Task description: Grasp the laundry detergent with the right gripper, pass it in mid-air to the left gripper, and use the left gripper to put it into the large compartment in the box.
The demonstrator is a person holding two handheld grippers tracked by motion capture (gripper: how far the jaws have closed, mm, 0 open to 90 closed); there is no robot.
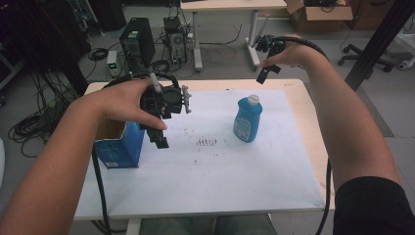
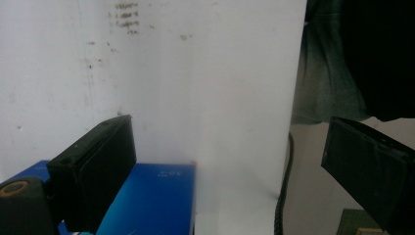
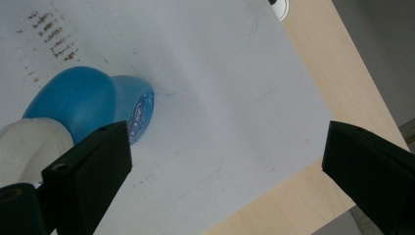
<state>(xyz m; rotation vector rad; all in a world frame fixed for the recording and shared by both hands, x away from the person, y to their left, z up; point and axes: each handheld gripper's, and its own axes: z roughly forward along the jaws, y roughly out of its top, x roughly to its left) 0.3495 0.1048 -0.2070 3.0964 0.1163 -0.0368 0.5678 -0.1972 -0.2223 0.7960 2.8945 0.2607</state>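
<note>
Nothing was yet grasped: left gripper (image 1: 164, 128) and right gripper (image 1: 266, 66) hovered with jaws apart; blue bottle (image 1: 247, 119) and blue carton (image 1: 120, 147) stood untouched.

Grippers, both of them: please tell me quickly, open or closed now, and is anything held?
Left gripper: open, holding nothing, above the blue box.
Right gripper: open, holding nothing, raised above the blue bottle.

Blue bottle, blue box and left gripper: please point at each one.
blue bottle (image 1: 247, 120), high view, on its label.
blue box (image 1: 120, 149), high view, on its front side.
left gripper (image 1: 161, 142), high view, at its jaw tips.
</note>
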